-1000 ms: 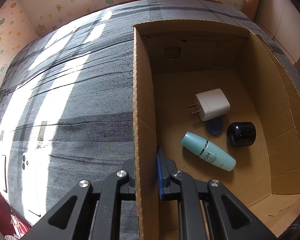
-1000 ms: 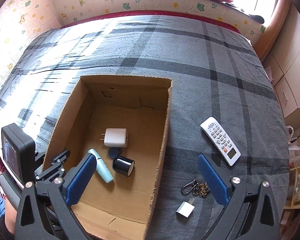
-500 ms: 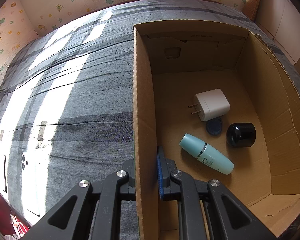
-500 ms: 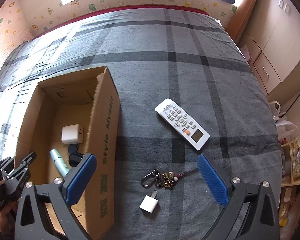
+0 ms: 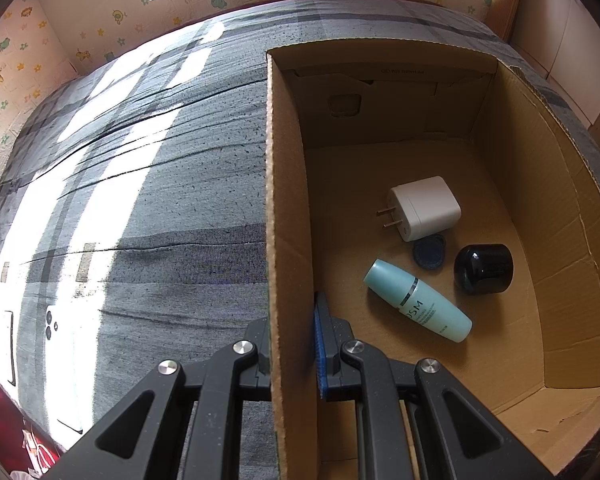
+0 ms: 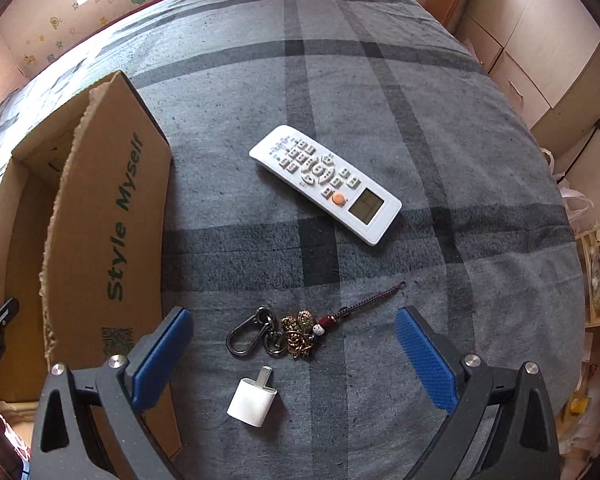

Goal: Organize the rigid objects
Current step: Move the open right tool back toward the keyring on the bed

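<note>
My left gripper [image 5: 292,344] is shut on the left wall of the cardboard box [image 5: 288,208]. On the box floor lie a white charger [image 5: 426,208], a teal bottle [image 5: 418,300], a black cap [image 5: 484,269] and a small dark disc [image 5: 430,251]. In the right wrist view my right gripper [image 6: 294,354] is open above the grey plaid bed. Between its blue pads lie a keychain [image 6: 288,334] with a carabiner and a small white adapter [image 6: 253,402]. A white remote control [image 6: 326,182] lies farther off. The box [image 6: 112,236] stands to the left.
The plaid bedspread [image 6: 380,80] stretches beyond the remote. Wooden cabinets [image 6: 540,60] stand at the right, past the bed edge. A white phone [image 5: 60,360] lies on the sunlit bed left of the box. A padded wall [image 5: 100,32] runs behind the bed.
My right gripper moved right and down, from over the box to over the keychain and adapter, which now look larger. The left gripper kept its hold on the box wall.
</note>
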{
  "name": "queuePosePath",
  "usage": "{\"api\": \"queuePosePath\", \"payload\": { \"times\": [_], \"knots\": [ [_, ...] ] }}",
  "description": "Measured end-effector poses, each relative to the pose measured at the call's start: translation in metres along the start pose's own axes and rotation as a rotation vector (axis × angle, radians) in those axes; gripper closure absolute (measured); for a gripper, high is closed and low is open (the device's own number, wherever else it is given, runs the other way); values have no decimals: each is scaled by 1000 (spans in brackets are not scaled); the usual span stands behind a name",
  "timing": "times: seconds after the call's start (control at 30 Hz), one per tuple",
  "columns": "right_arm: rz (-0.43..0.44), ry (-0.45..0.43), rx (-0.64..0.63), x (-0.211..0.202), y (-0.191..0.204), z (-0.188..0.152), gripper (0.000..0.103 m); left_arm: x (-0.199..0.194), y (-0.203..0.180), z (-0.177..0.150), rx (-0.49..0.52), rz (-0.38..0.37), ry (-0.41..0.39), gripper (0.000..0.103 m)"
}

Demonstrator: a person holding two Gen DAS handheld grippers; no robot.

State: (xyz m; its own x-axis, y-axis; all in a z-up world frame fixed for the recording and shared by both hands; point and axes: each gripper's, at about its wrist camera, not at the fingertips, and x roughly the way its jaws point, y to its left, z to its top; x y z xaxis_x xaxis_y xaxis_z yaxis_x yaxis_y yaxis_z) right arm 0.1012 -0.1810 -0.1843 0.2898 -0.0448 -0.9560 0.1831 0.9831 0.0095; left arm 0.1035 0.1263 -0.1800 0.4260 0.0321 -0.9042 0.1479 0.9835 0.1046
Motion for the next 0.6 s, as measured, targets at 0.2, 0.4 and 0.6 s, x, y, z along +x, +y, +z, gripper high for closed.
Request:
{"api": "queuePosePath", "payload": {
  "times": [0.2, 0.4, 0.6],
  "knots": [
    [10, 43, 29, 27, -4, -7, 0, 0, -1, 0, -1, -3, 1, 89],
    [-10, 74, 47, 50, -5, -11, 0, -1, -1, 0, 0, -1, 1, 89],
    [-33, 94, 50, 72, -2, -13, 0, 0, -2, 1, 3, 1, 2, 89]
  ]
}}
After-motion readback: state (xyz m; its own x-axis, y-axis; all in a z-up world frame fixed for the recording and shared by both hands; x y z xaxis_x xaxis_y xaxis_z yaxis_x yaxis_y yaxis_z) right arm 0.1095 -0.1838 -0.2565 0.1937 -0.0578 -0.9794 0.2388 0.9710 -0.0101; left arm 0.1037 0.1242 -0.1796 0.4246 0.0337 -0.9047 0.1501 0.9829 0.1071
